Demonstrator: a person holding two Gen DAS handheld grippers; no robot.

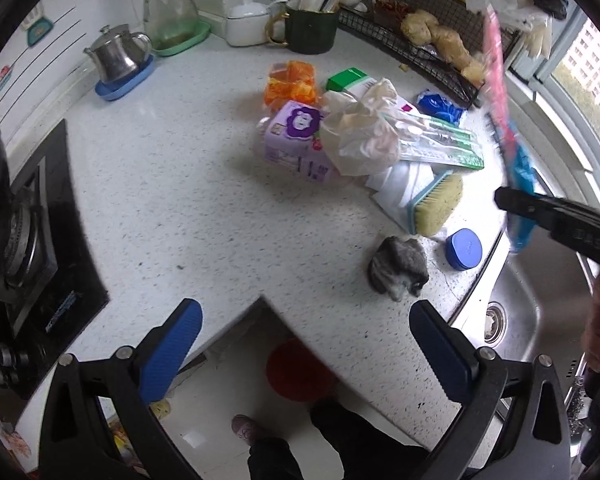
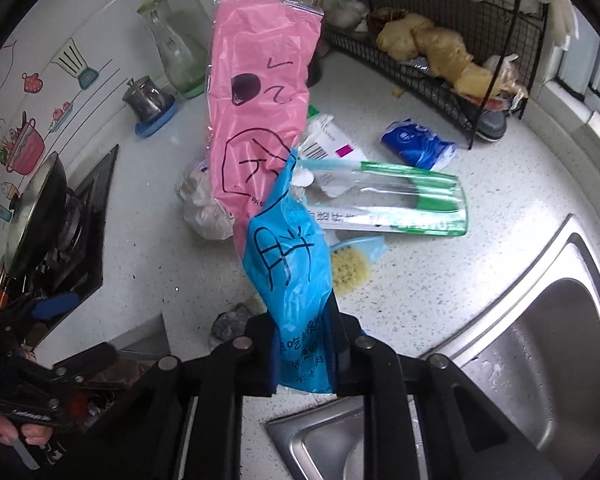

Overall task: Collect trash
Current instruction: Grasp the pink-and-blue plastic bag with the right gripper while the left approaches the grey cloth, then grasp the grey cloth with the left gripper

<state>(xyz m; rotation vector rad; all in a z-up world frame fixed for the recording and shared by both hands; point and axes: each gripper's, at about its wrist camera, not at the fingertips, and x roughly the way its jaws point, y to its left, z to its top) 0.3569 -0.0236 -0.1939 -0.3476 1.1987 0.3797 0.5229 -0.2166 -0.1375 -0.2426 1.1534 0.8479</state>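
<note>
A home kitchen: gas stove, steel sink and kettle (cooking stickers on the wall).

stove left on counter | trash pile centre | sink right | wire rack behind pile

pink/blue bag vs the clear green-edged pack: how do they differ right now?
1. The pink and blue bag is clamped in the right gripper and held up off the counter; the clear green-edged pack lies flat on the trash pile, untouched.
2. The bag is opaque and crumpled, with black drawn marks; the pack is transparent and stiff-looking.
3. The bag stands upright; the pack lies sideways.

Both are plastic packaging.
</note>
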